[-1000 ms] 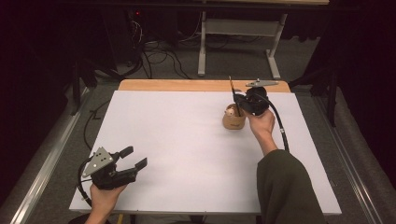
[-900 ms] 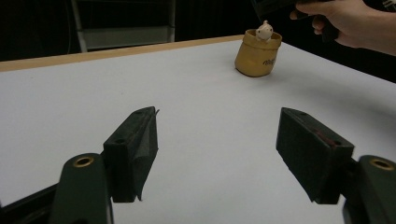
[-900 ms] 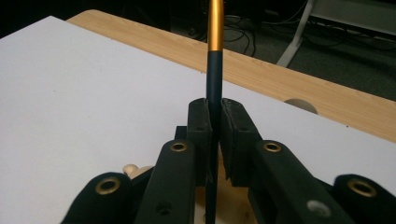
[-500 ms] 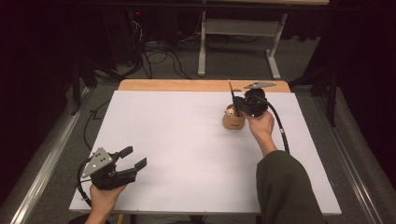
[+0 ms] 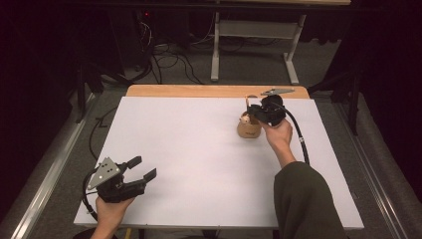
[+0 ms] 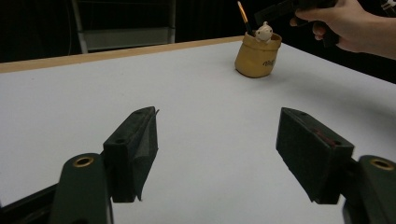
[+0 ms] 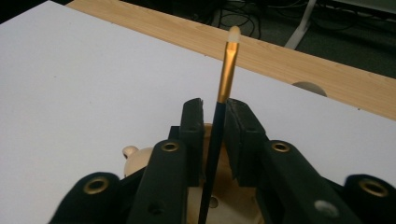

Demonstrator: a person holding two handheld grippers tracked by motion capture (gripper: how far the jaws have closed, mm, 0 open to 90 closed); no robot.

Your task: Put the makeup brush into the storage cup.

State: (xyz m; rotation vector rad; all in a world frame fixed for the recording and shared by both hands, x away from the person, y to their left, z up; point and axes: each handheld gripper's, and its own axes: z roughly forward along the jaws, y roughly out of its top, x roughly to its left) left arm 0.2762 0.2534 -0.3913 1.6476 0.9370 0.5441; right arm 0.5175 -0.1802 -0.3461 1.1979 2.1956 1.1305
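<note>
A tan pot [image 5: 248,130] with a small pale figure on its rim stands at the far right of the white table [image 5: 199,149]. A thin brush [image 7: 227,60] with a black handle, gold ferrule and pale tip stands up out of it. My right gripper [image 5: 251,113] hovers over the pot's mouth. Its jaws have just been opening, and the brush handle stands between them with a slim gap on one side. At the near left corner my left gripper [image 5: 142,168] is held open and empty. From the left gripper view, the pot [image 6: 258,58] lies far ahead.
A wooden strip [image 5: 199,90] runs along the table's far edge. Behind it on the floor stand a white metal frame [image 5: 254,30] and loose cables [image 5: 169,55]. A metal rail [image 5: 50,179] lies along the left side.
</note>
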